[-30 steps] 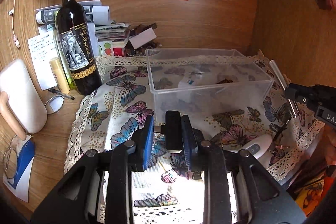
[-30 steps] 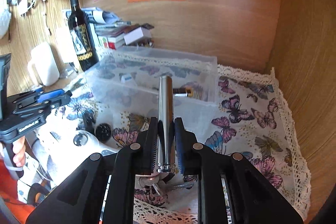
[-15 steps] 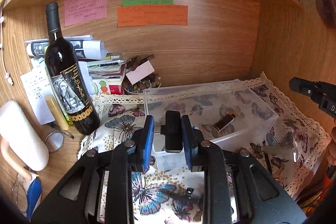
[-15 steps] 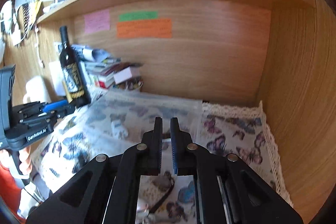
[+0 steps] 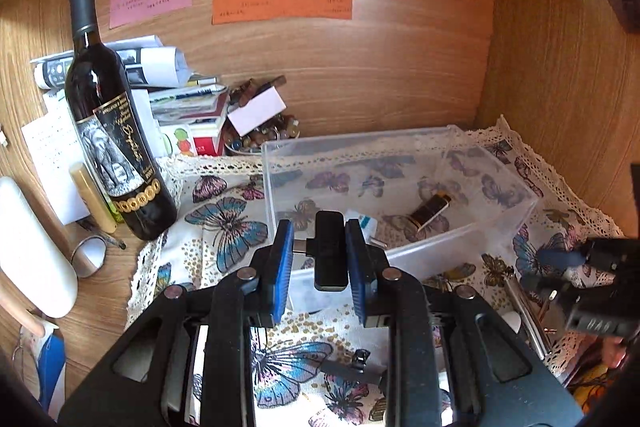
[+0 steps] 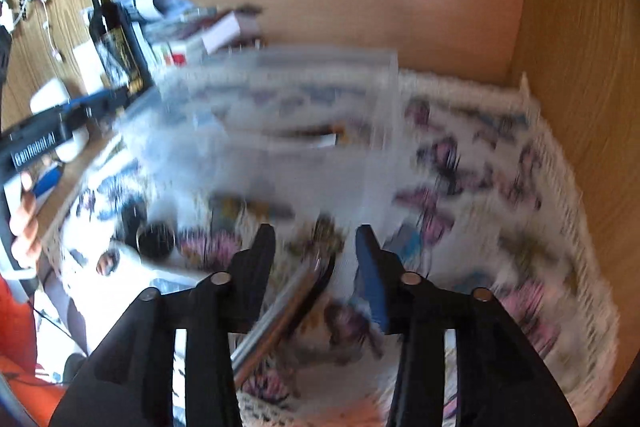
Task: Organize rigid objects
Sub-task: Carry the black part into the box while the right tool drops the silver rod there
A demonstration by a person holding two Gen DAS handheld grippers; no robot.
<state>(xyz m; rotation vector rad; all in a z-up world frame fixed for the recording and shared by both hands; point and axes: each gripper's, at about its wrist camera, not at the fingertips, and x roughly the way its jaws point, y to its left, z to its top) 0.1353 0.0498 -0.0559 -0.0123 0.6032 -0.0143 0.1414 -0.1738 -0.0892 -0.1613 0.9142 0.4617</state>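
While the left gripper [image 5: 319,253] hovers at the near wall of the clear box [image 5: 460,251], these lines hold:

Black adapter [image 5: 329,251]: pinched between the blue pads [image 5: 280,267]; jaws clamped on it across its plug and its flat side, at 6 o'clock in the left view, above the box's near wall.
Adapter handling: small, stiff, light plastic; smooth faces could slip, so I judge a firm squeeze at mid-body best.
Adapter axis: long axis runs 12 to 6 o'clock, along the fingers; the short metal plug sticks out toward 9 o'clock.
Metal tube [image 6: 280,307]: lies on the butterfly cloth [image 6: 500,195] between the spread fingers of the right gripper [image 6: 316,239], which have just been opening; nothing is pressed by them.
Tube handling: rigid, polished, likely slippery and prone to roll; I judge the middle of the shaft the safest hold.
Tube axis: slants from about 7 o'clock up to 1 o'clock in the right view, though heavy blur makes its ends hard to place.
Box contents: a dark lighter-like piece [image 5: 432,209] at 2 o'clock from the adapter, and a small white item [image 5: 362,223] just beside it.
Surroundings: wine bottle [image 5: 116,143] at 10 o'clock, well apart from the box.
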